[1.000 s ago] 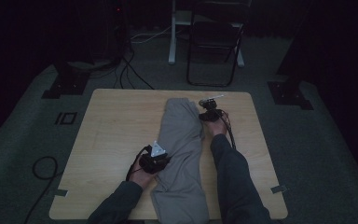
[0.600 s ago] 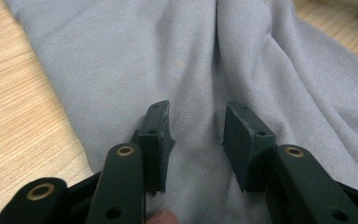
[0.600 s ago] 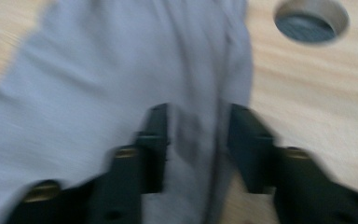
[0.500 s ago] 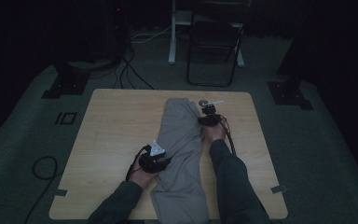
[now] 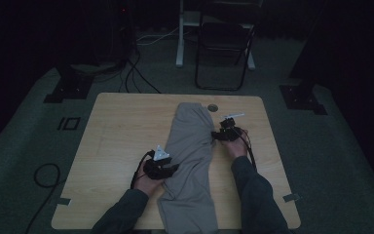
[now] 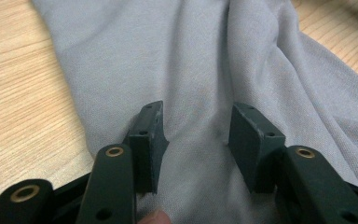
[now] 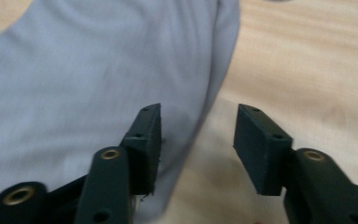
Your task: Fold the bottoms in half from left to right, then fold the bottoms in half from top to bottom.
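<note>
Both tools open. Left tool (image 6: 196,140) straddles the grey garment (image 5: 190,156) near its left edge; right tool (image 7: 198,144) brackets the far right edge on the counter (image 5: 117,126), likely positioned to pinch for folding.

A grey garment (image 5: 190,161) — soft knit, folded into a long narrow strip — lies flat and lightly creased along the wooden table (image 5: 117,131), its near end overhanging the near edge.
</note>
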The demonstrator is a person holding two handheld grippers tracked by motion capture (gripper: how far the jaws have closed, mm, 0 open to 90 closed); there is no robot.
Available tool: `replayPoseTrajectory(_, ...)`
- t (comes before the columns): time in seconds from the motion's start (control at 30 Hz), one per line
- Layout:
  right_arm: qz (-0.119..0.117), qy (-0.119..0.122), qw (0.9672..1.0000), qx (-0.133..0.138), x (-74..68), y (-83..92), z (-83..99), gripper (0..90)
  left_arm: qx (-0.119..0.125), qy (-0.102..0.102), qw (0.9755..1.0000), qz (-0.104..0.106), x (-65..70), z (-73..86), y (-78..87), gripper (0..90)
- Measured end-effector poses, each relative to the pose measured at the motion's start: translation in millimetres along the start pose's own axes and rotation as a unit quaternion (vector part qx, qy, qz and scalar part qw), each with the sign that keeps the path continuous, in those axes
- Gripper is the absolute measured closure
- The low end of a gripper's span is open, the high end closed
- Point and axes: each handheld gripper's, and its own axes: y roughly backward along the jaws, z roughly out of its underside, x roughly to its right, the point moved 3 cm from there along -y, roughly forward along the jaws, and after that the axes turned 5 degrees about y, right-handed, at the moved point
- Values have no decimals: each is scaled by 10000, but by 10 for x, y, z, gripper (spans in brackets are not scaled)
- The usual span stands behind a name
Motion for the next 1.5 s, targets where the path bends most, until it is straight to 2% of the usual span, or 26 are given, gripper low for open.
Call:
replayPoseTrajectory(0.03, 0, 15, 10000, 42, -15, 65, 97, 463, 0, 6, 10000, 3, -1, 0, 1, 544)
replayPoseTrajectory(0.13, 11, -36, 10000, 48, -24, 124, 219, 444, -1, 13, 10000, 4, -6, -1, 2, 537)
replayPoseTrajectory(0.3, 3, -110, 9999, 77, -69, 190, 347, 429, -1, 9, 10000, 1, -6, 0, 1, 530)
replayPoseTrajectory(0.43, 12, -81, 9998, 167, -123, 234, 348, 416, 3, -46, 10000, -24, 7, 0, -1, 510)
replayPoseTrajectory(0.5, -106, -125, 9992, 367, -200, 292, 308, 416, 22, -31, 10000, -3, 4, 0, 3, 503)
replayPoseTrajectory(0.53, -106, -125, 9992, 367, -200, 292, 308, 416, 22, -31, 10000, -3, 4, 0, 3, 501)
replayPoseTrajectory(0.6, -233, -14, 9985, 495, -315, 319, 272, 446, 150, 94, 9998, 4, -37, -9, 21, 499)
replayPoseTrajectory(0.67, -268, 92, 9983, 505, -393, 318, 267, 449, 257, 218, 9994, 0, -80, -32, 34, 499)
replayPoseTrajectory(0.73, -335, 132, 9982, 487, -456, 301, 272, 448, 352, 253, 9990, -111, -131, -69, 34, 499)
replayPoseTrajectory(0.87, -250, 205, 9987, 397, -496, 214, 268, 442, 395, 286, 9980, -404, -267, -179, -3, 499)
replayPoseTrajectory(0.97, -217, 186, 9989, 382, -499, 130, 249, 460, 282, 336, 9973, -581, -374, -242, -95, 531)
replayPoseTrajectory(1.03, -169, 233, 9990, 328, -511, 76, 255, 509, 193, 402, 9969, -652, -415, -261, -161, 571)
replayPoseTrajectory(1.07, -124, 284, 9991, 303, -515, 57, 265, 523, 133, 399, 9968, -682, -420, -268, -190, 590)
replayPoseTrajectory(1.2, -47, 425, 9987, 261, -541, 47, 299, 564, -10, 172, 9965, -822, -378, -289, -243, 648)
replayPoseTrajectory(1.33, -71, 438, 9987, 248, -554, 87, 346, 601, -15, 185, 9968, -782, -348, -246, -204, 702)
replayPoseTrajectory(1.5, -212, 519, 9981, 256, -578, 203, 480, 612, -26, 164, 9975, -680, -253, -108, -72, 731)
